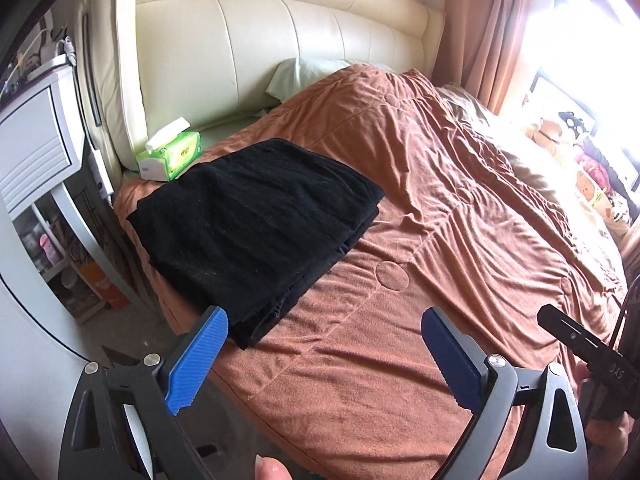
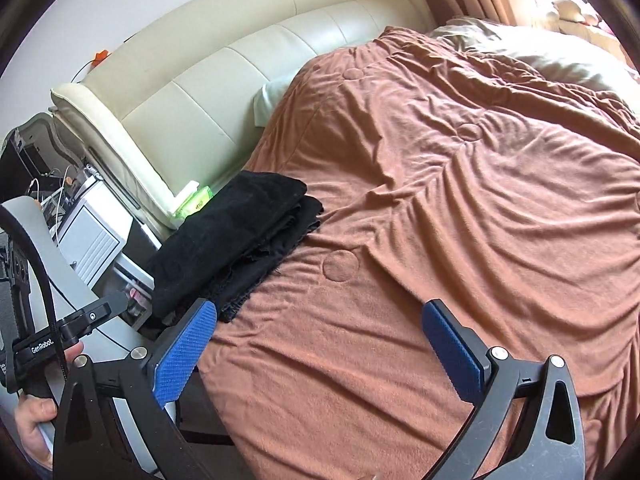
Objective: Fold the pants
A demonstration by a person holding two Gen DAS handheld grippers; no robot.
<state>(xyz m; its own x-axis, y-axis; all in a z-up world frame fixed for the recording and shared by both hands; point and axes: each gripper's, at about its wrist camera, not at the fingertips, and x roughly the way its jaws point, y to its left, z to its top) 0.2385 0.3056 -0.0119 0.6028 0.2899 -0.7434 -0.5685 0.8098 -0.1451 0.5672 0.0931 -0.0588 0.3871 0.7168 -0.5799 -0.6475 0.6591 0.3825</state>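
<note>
The pants (image 1: 256,232) lie folded at the bed's (image 1: 440,240) left edge; both the left gripper (image 1: 324,344) and right gripper (image 2: 320,344) hang released, empty. Folding looks finished; next likely just withdrawing.

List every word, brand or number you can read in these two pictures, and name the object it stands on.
"GenRobot." on the black bar of the left gripper.
"DAS" on the black bar of the right gripper.
Print on the green tissue pack: too small to read.
</note>
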